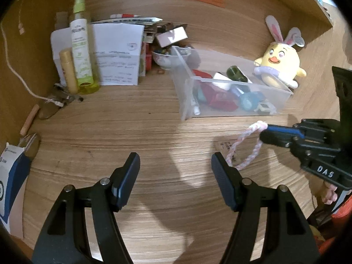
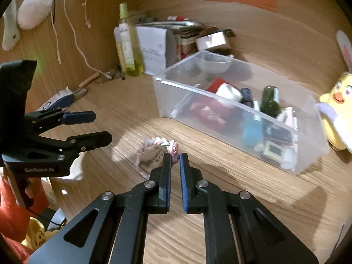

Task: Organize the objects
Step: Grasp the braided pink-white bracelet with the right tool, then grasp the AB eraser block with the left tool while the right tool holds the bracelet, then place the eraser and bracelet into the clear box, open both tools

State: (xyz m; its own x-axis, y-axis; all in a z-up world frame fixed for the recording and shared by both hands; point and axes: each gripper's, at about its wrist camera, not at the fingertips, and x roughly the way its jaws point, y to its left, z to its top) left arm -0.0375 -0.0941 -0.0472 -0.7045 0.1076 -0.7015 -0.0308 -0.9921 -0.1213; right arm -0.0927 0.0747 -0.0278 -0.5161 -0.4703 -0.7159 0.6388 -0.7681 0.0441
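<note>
Left wrist view: right gripper [image 1: 263, 131] pinches the braided loop [image 1: 244, 151], hanging downward.

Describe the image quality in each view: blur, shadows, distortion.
Left wrist view: strong fisheye bending of the desk, dark corners, a soft shadow between the open left gripper. Right wrist view: motion blur smears the clear bin; the right gripper pinching the braided loop stays sharp.

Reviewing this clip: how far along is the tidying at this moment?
Partly done. The clear bin already holds several small items, including a dark green bottle. In hand: the right gripper is shut on the pink braided loop, which hangs above the desk. The left gripper is open and empty. Left: dropping the loop in.
</note>
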